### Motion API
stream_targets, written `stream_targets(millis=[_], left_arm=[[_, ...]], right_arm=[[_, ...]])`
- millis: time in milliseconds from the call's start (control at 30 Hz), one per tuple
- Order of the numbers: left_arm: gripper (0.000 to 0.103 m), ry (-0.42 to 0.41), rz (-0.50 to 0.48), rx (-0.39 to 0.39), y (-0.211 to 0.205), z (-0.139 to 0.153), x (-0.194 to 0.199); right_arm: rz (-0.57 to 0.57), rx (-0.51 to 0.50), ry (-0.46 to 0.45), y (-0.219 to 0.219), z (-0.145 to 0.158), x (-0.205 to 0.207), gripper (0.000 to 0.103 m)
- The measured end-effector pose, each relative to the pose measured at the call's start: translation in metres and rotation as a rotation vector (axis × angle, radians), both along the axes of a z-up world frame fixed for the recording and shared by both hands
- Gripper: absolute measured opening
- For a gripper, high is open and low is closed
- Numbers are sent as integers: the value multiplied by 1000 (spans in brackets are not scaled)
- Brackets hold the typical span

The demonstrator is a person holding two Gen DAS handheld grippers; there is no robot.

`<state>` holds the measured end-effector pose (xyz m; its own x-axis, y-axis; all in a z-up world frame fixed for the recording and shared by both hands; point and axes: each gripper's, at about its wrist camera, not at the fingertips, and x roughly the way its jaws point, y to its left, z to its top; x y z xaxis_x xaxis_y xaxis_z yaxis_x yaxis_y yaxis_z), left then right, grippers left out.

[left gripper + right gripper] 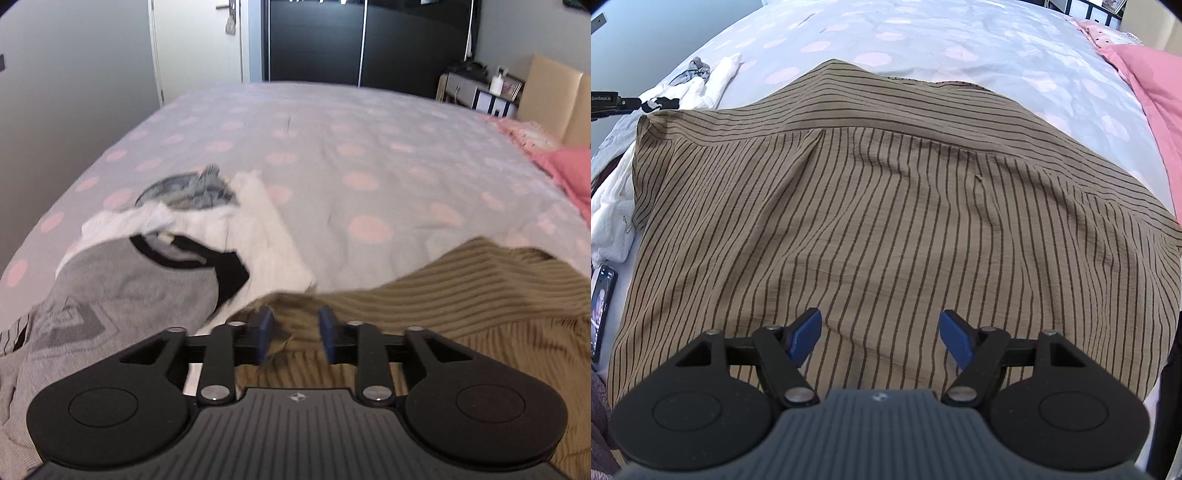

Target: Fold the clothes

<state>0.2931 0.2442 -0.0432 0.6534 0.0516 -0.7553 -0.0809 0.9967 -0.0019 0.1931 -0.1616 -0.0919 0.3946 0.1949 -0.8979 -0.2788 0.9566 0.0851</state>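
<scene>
Looks mid-fold: the striped shirt (886, 206) lies spread on the bed (923, 40), left gripper (295, 334) half-open at its corner, right gripper (881, 336) wide open, so next comes pinching an edge.

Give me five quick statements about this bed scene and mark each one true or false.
1. The brown striped shirt lies spread on the bed. True.
2. The bedspread is plain white. False: it is grey with pink dots.
3. The right hand-held gripper is clamped on a sock. False: its jaws stand open over the shirt.
4. A phone lies left of the shirt. True.
5. The grey sweater hangs on the wardrobe. False: it lies on the bed.
</scene>
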Motion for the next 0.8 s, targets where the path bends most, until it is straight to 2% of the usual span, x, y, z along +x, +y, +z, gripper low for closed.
stream_targets(millis=[33,167,267,367,433,500,567,800], left_arm=[[42,23,-10,4,0,-5,1],[44,112,-36,35,2,-26,4],[44,133,3,61,9,-36,6],[44,142,47,39,19,-40,9],[37,141,46,26,21,-42,10],[14,143,52,17,23,-43,12],[5,128,58,4,23,-42,13],[1,33,-25,-68,1,-8,14]], right_arm=[[0,-1,2,1,-1,0,74],[3,-2,13,4,-4,2,74],[10,-4,21,7,-6,4,74],[20,-6,28,11,-8,5,74],[24,-7,31,13,-9,6,75],[26,-9,35,14,-10,7,74],[29,-10,36,16,-10,8,75],[43,-3,36,18,-9,7,74]])
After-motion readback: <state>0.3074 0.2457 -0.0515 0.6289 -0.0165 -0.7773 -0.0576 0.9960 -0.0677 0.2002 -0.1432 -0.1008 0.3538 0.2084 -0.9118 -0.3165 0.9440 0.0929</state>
